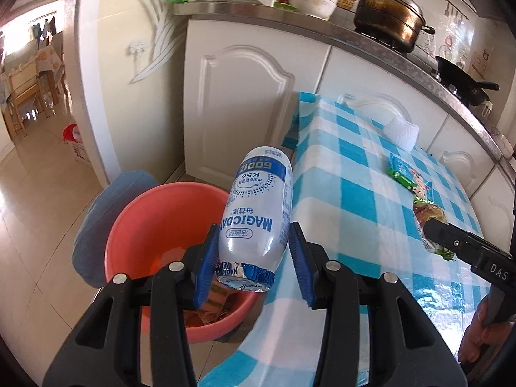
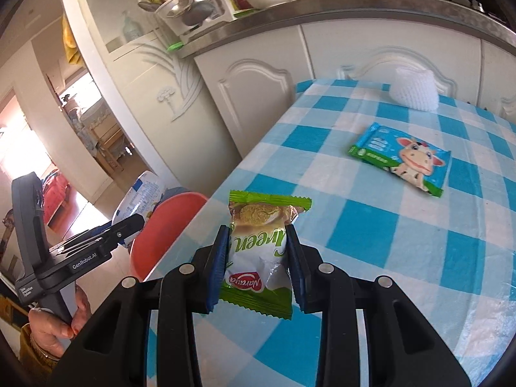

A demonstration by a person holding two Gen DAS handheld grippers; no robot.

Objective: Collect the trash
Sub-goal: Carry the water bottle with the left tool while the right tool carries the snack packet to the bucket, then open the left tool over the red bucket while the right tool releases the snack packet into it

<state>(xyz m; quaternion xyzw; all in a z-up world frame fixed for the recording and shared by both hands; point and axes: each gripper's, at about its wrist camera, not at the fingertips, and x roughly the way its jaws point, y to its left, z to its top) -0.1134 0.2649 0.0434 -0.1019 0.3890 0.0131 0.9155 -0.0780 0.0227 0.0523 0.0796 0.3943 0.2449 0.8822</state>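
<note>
My left gripper [image 1: 254, 251] is shut on a white and blue drink bottle [image 1: 258, 213], held cap end toward the camera over the rim of a red plastic basin [image 1: 129, 225] that stands on the floor beside the table. Some wrappers lie in the basin's bottom. My right gripper [image 2: 258, 264] is shut on a green and white biscuit wrapper [image 2: 261, 248], just above the checked tablecloth [image 2: 371, 225] near its left edge. A blue and green cow-print packet [image 2: 403, 158] lies on the table further off. The basin also shows in the right wrist view [image 2: 161, 225].
A white foam net [image 2: 412, 92] lies at the table's far end. White kitchen cabinets [image 1: 242, 96] stand behind, with pots and bowls on the counter. A blue stool [image 1: 106, 213] sits behind the basin. The tiled floor opens to the left.
</note>
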